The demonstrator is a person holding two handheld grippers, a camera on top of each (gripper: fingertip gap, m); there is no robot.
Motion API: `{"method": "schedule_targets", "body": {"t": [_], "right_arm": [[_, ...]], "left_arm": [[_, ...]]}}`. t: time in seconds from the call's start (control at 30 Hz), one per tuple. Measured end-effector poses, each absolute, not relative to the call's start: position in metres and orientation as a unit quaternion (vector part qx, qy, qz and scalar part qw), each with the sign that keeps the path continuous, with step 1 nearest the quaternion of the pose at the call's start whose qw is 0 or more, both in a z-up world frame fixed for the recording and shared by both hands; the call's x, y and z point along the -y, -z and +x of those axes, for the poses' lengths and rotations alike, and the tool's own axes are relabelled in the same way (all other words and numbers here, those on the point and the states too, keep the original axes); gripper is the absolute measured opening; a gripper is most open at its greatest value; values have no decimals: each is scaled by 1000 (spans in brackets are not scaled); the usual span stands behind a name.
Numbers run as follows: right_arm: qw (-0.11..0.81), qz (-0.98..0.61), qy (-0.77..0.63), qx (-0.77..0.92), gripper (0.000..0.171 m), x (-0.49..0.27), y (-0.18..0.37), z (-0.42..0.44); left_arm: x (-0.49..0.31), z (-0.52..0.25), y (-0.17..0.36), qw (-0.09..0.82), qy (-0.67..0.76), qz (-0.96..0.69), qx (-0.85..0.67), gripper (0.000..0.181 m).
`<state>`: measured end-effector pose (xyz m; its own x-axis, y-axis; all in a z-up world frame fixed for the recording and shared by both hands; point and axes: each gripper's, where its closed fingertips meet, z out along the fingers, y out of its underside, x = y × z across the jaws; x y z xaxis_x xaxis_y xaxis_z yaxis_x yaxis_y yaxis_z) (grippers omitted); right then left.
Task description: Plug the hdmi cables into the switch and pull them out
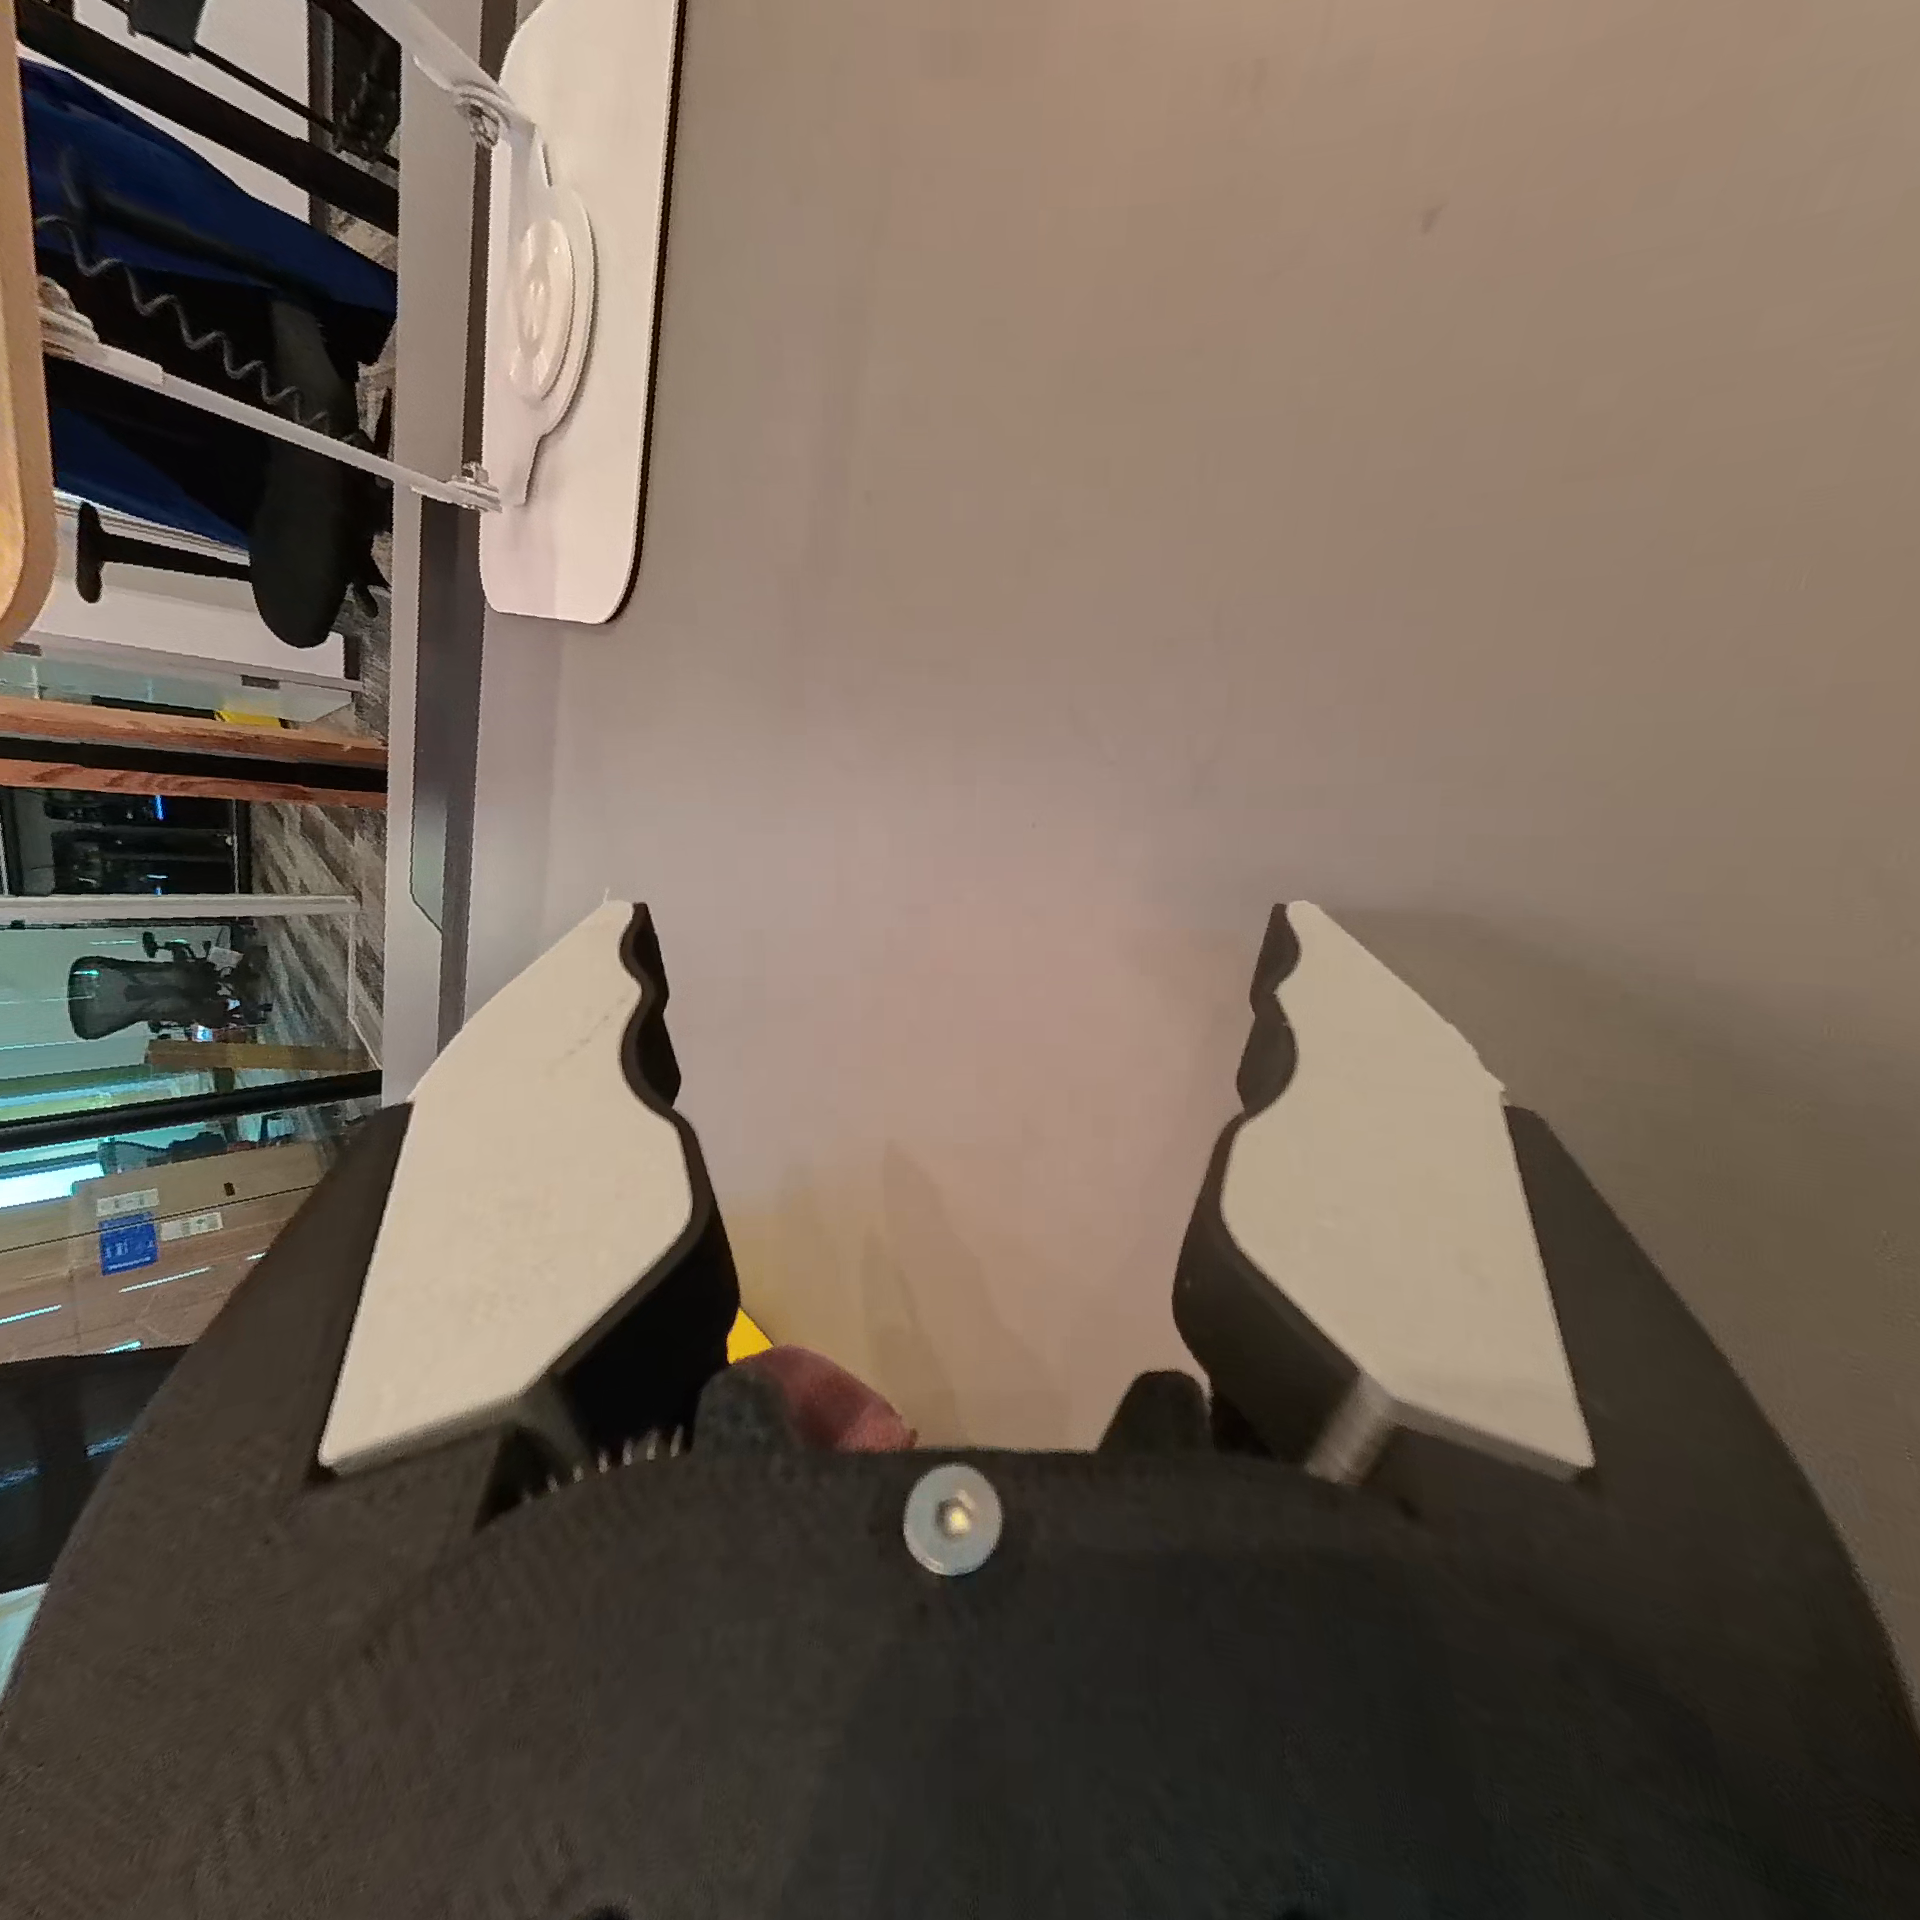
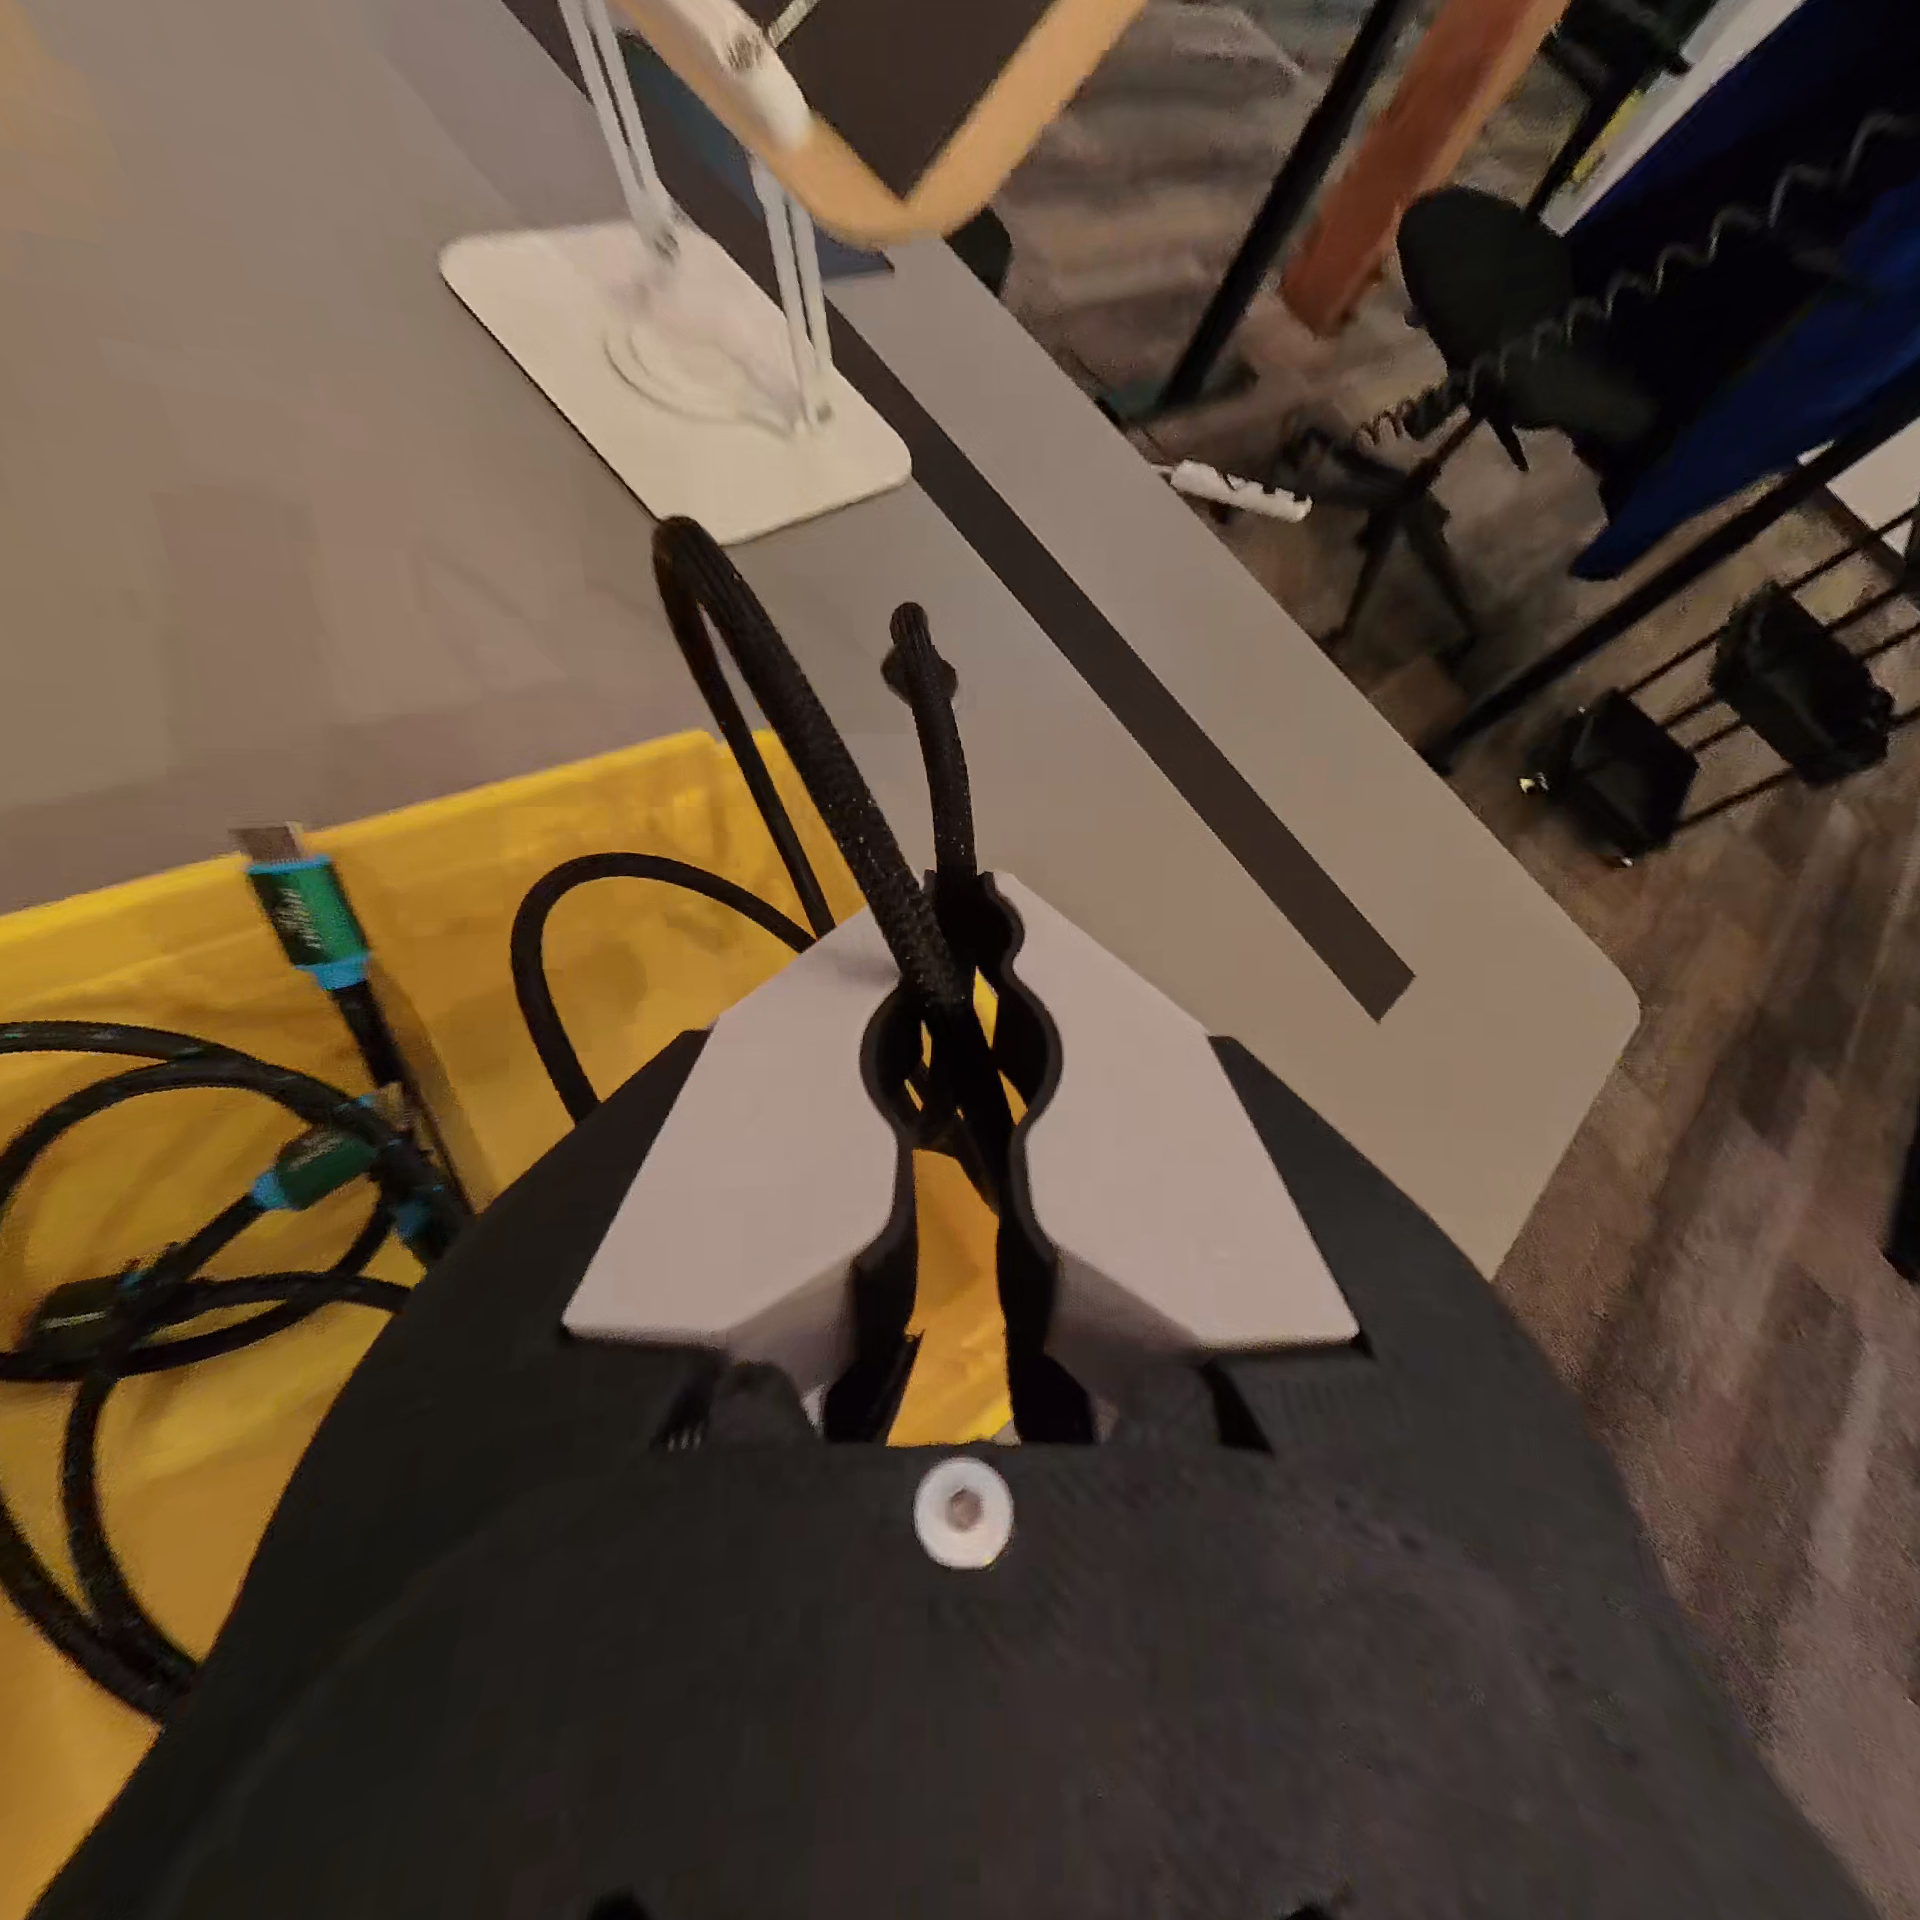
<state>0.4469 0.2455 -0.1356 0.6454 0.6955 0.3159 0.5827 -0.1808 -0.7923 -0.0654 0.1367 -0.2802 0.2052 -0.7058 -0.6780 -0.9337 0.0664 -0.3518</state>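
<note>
Fingers: right gripper (image 2: 961, 997) clamped on black braided cable (image 2: 883, 821), lifted above yellow cloth (image 2: 623, 831), probably for carrying to the switch, which is unseen. Left gripper (image 1: 961, 997) spread, empty, over bare worktop (image 1: 1143, 520). Green-plug HDMI cables (image 2: 312, 914) on cloth, well in from worktop's right edge.

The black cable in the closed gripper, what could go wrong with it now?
1. The right gripper pinches the black cable on its braided cord, not a plug, so it might slip or kink.
2. Other cables lie looped on the yellow cloth right beside it; lifting could snag and drag them.
3. The left gripper is open over bare table, so nothing steadies anything.
</note>
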Motion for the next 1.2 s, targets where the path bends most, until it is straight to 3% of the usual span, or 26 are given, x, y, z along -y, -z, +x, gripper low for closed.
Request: {"method": "schedule_targets", "body": {"t": [0.2, 0.6, 0.9, 1.2], "right_arm": [[446, -774, -89, 442, 4, -216, 118, 447], [258, -834, -76, 482, 4, -191, 180, 455], [222, -824, -130, 504, 3, -162, 185, 456], [113, -853, -36, 509, 5, -176, 232, 467]], "left_arm": [[-137, -67, 281, 394, -144, -669, -614, 106], [-135, -67, 283, 389, -147, -667, -618, 106], [-135, -68, 288, 383, -146, -669, -620, 106], [-133, -65, 287, 382, -147, -665, -624, 105]]}}
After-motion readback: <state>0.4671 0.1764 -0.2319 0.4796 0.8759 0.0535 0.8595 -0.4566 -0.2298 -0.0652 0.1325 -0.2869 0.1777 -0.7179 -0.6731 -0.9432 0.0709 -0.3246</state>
